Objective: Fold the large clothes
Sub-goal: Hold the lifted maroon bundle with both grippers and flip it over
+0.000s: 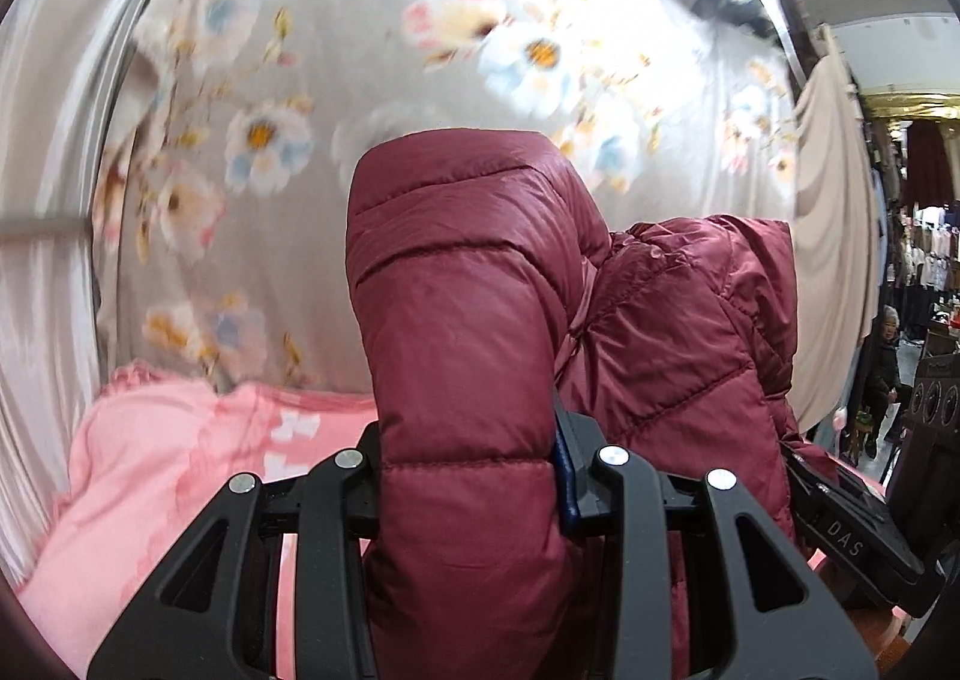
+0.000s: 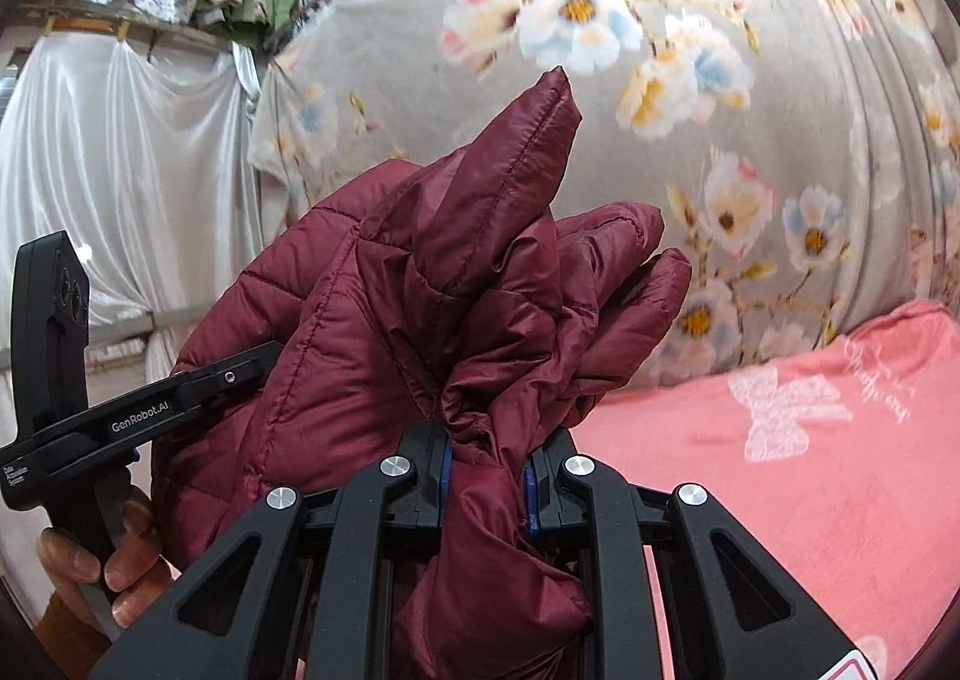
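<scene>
A maroon quilted puffer jacket (image 1: 474,332) is held up in the air by both grippers. My left gripper (image 1: 468,476) is shut on a thick padded fold of it that rises straight up between the fingers. My right gripper (image 2: 486,470) is shut on a bunched part of the jacket (image 2: 456,284), with a pointed corner sticking up. The left gripper's black body (image 2: 138,416) shows at the left of the right wrist view, beside the jacket. The right gripper's body (image 1: 852,530) shows at the right of the left wrist view.
A pink blanket with white prints (image 2: 798,440) covers the surface below; it also shows in the left wrist view (image 1: 168,476). A grey floral sheet (image 1: 420,50) hangs behind. White curtains (image 2: 120,158) hang at left. A shop aisle with a person (image 1: 888,362) lies at far right.
</scene>
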A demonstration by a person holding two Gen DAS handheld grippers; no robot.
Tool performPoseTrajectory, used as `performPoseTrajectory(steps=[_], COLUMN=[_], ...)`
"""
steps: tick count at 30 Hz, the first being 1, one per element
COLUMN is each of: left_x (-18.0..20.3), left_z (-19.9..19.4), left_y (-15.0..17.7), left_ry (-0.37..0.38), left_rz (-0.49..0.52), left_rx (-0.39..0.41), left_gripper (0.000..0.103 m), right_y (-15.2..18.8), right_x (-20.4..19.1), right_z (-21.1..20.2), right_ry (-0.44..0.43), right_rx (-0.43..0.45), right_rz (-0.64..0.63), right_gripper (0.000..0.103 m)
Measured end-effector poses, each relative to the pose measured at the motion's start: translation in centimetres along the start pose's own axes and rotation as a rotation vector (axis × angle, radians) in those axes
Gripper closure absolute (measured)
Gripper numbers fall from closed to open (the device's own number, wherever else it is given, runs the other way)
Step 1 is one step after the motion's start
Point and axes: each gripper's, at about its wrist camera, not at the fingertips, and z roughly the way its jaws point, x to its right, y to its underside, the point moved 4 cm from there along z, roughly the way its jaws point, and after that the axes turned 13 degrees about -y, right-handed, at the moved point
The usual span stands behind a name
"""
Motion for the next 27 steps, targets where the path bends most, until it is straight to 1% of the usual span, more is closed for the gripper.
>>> performPoseTrajectory(steps=[4, 10, 13, 16, 22, 27], left_x=[-1.8, -3.3, -3.8, -4.1, -4.8, -5.2], left_z=[3.4, 7.6, 9.7, 11.3, 13.9, 15.2], left_y=[3.2, 8.0, 10.7, 12.7, 16.9, 19.2], left_ry=[-0.012, -0.022, -0.022, -0.025, -0.033, -0.034], left_rz=[-0.002, 0.007, 0.002, -0.001, -0.013, -0.015], left_rx=[-0.083, -0.189, -0.244, -0.288, -0.372, -0.422], left_gripper=[0.068, 0.068, 0.068, 0.068, 0.068, 0.068], right_y=[4.0, 8.9, 11.2, 13.3, 16.3, 18.3], right_x=[2.1, 4.6, 5.5, 6.3, 7.7, 8.8], right_z=[2.9, 5.8, 6.9, 7.9, 9.6, 9.8], right_ry=[0.010, 0.042, 0.064, 0.084, 0.106, 0.115], right_rx=[-0.064, -0.148, -0.195, -0.235, -0.300, -0.337], right_rz=[0.062, 0.133, 0.147, 0.160, 0.184, 0.218], right_gripper=[0.085, 0.085, 0.085, 0.085, 0.085, 0.085])
